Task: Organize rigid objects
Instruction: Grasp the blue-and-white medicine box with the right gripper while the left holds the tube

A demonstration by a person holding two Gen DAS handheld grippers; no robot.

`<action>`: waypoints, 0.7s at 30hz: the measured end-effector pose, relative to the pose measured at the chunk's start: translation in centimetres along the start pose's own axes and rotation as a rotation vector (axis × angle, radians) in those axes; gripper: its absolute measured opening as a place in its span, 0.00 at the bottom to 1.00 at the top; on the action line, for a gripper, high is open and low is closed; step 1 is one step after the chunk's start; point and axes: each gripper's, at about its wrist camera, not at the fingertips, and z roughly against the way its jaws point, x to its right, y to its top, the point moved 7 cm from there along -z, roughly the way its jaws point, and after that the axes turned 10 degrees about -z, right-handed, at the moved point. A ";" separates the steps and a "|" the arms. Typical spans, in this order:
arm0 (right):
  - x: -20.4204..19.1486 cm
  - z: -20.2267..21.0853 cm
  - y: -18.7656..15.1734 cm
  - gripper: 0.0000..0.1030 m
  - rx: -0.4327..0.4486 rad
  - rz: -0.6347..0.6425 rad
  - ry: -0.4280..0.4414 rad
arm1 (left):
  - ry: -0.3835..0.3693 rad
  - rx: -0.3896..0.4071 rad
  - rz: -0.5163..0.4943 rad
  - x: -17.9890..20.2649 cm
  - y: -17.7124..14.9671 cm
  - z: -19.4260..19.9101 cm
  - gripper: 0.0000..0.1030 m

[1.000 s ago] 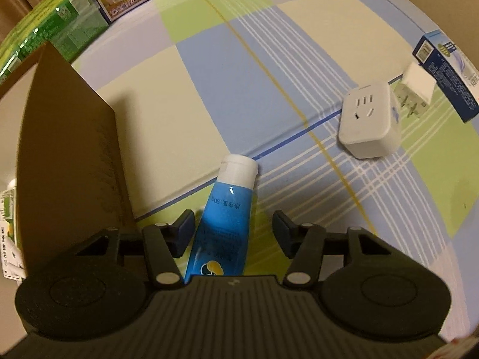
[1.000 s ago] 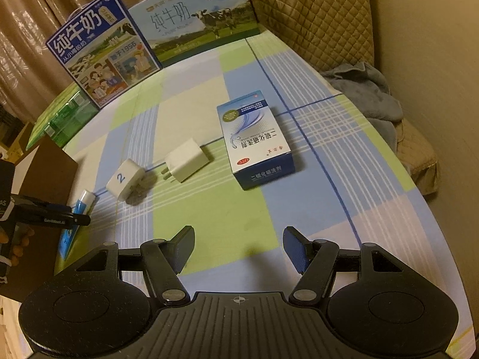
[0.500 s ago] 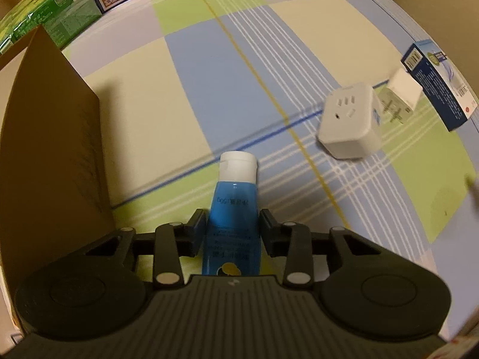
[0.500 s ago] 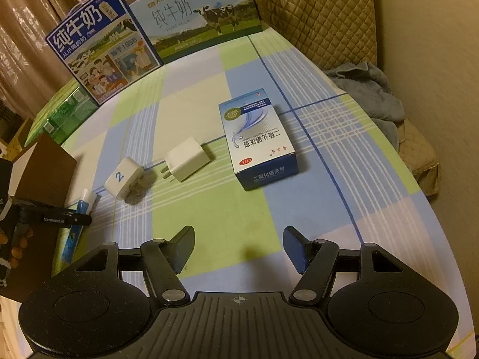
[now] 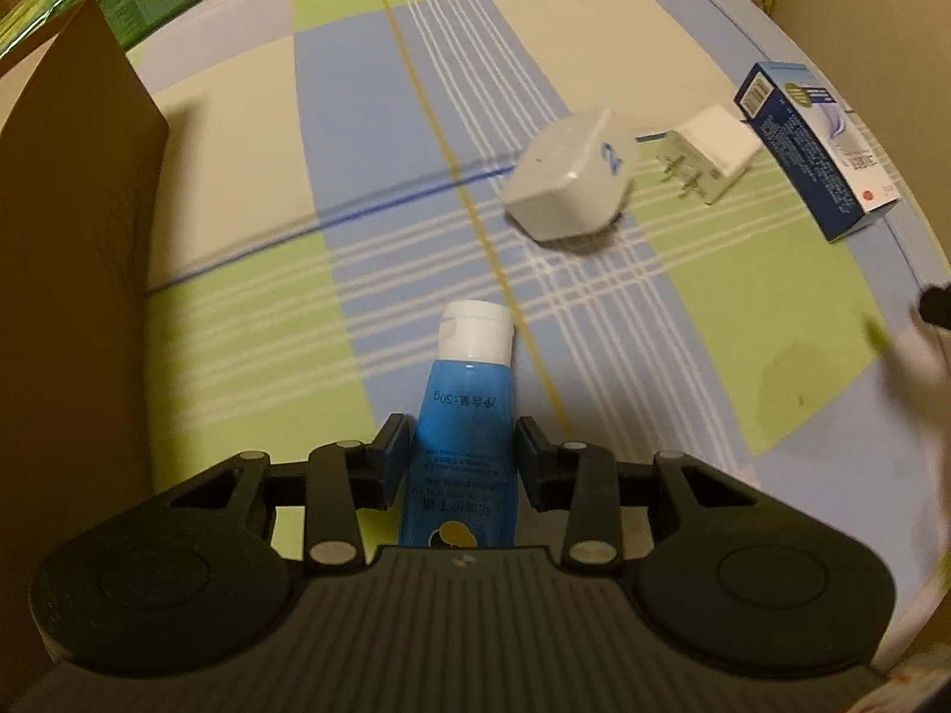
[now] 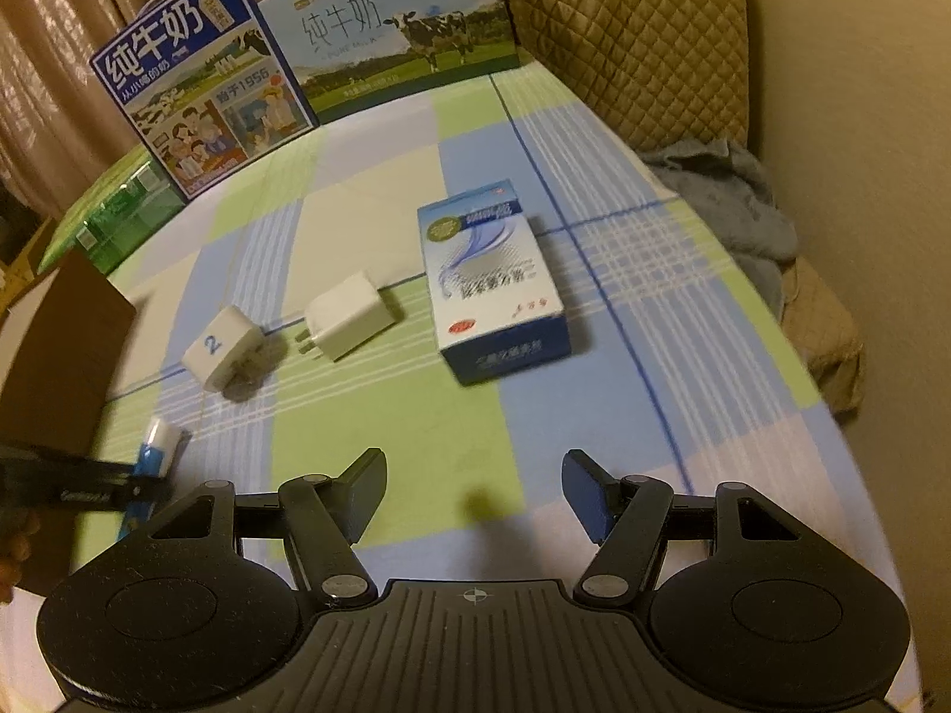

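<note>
Left gripper (image 5: 462, 456) squeezed tight on the blue tube (image 5: 462, 416), low in the middle of the left view, white cap pointing up the frame. Right gripper (image 6: 469, 487) wide apart, holding nothing, low over the checked cloth (image 6: 380, 416).

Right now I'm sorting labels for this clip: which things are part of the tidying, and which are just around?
Job: blue tube in the left tongs, numbered plug, white charger, blue box, cardboard box.

Around: milk cartons, grey cloth.
</note>
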 end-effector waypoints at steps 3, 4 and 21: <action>0.2 -0.8 1.0 0.61 0.027 0.038 -0.027 | 0.013 0.025 0.027 0.5 -0.5 0.3 0.33; 0.2 -1.1 1.5 0.61 0.043 0.047 -0.035 | 0.018 0.032 0.035 0.5 -0.6 0.4 0.33; -0.9 -7.0 4.9 0.67 0.037 0.217 -0.094 | 0.036 0.063 0.073 0.5 -0.8 0.9 0.33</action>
